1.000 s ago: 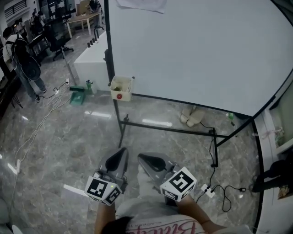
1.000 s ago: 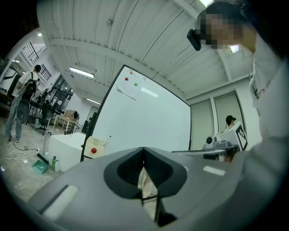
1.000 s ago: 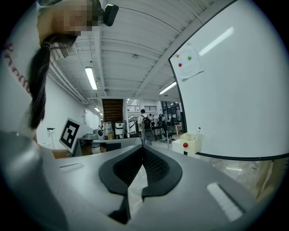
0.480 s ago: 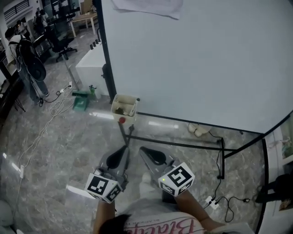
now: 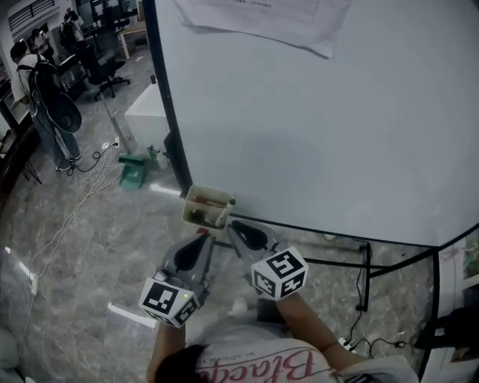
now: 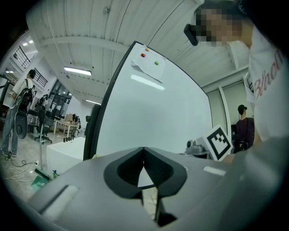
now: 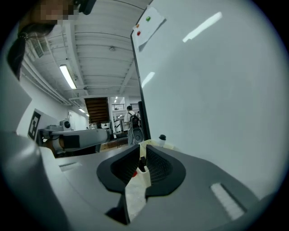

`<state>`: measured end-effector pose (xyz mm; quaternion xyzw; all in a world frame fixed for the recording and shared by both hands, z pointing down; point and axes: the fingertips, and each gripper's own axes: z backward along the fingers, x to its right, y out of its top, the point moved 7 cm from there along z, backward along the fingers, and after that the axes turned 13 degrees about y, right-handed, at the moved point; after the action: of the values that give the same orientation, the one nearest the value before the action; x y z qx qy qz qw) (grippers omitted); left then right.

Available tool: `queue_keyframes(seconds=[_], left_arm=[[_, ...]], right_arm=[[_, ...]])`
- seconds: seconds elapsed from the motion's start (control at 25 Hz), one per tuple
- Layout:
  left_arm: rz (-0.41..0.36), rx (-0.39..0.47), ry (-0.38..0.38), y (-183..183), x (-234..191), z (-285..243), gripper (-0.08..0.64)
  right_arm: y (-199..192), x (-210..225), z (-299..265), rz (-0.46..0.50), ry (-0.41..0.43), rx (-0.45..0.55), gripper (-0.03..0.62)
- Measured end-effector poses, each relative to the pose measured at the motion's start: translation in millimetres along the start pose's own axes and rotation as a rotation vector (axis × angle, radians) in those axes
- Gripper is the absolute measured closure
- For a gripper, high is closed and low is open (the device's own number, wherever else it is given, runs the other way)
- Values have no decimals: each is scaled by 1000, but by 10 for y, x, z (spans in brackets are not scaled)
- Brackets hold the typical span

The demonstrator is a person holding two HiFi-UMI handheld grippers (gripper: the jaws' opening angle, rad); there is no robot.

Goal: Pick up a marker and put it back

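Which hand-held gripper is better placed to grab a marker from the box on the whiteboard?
Right hand-held gripper: its opening jaws, gripping nothing, point at the marker box just ahead; the left hand-held gripper is shut and sits farther back.

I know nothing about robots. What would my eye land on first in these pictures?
The big whiteboard fills the upper right of the head view, with a sheet of paper at its top edge. Below it the person holds two grey tools, each carrying a black-and-white patterned cube. The left tool is shut, while the right tool has its jaws opening with nothing between them, its tip at a small cream box by the board's lower left corner.
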<state>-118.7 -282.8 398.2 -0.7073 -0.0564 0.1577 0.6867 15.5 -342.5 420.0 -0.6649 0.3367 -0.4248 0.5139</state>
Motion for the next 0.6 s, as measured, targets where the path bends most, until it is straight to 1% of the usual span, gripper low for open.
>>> queue_keyframes(seconds=[0.16,0.2,0.28,0.36,0.4,0.52,0.6], left_arm=[[20,6,14,17,-146,-91,560],[25,9,16,28,-186,-114,560],[28,15,17,62,-267,-161,560],[29,23,15,102,-339,-199,560],[29,27,13,121,-372,-213,560],[29,37,4,166,-459,-254,560],[29,43,-1,195,-497,-277,560]], right_arm=[[-15,234,-151,-52,-24,-19,498],[-14,274,-188,-60,-32,-21,477],[0,345,-262,-74,-54,-18,465],[26,388,-326,-82,-62,-13,467],[44,389,-353,-83,-54,-10,513],[114,326,-424,-63,-7,-9,526],[190,278,-447,-31,5,-3,528]])
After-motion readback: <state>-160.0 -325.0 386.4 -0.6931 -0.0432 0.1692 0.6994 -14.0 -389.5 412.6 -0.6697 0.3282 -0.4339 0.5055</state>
